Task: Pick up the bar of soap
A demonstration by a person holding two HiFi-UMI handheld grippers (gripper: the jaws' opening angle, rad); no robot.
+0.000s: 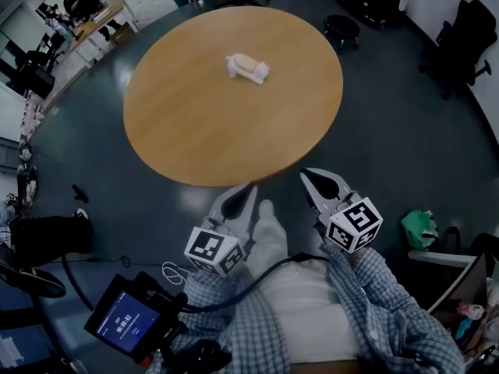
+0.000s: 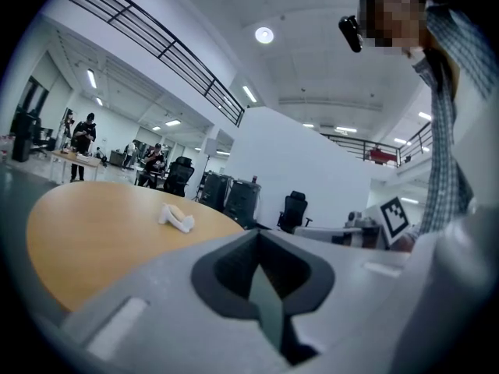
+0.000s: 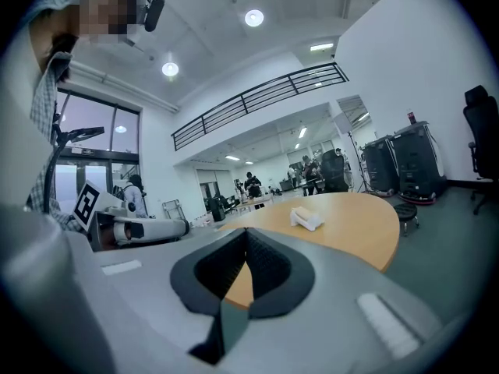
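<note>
The bar of soap point(image 1: 248, 66) is a pale peach block lying on something white on the far half of the round wooden table point(image 1: 195, 131). It also shows small in the left gripper view, soap point(image 2: 176, 216), and in the right gripper view, soap point(image 3: 306, 218). Both grippers hang close to the person's body, short of the table's near edge and well away from the soap. My left gripper point(image 1: 248, 187) has its jaws together with nothing between them, left gripper point(image 2: 258, 234). My right gripper point(image 1: 306, 174) is likewise shut and empty, right gripper point(image 3: 245, 232).
A black stool point(image 1: 341, 29) and a black office chair point(image 1: 464, 37) stand beyond the table to the right. A green bag point(image 1: 419, 228) lies on the floor at right. A screen device point(image 1: 125, 322) hangs at lower left. Desks with people point(image 1: 86, 14) are far off at upper left.
</note>
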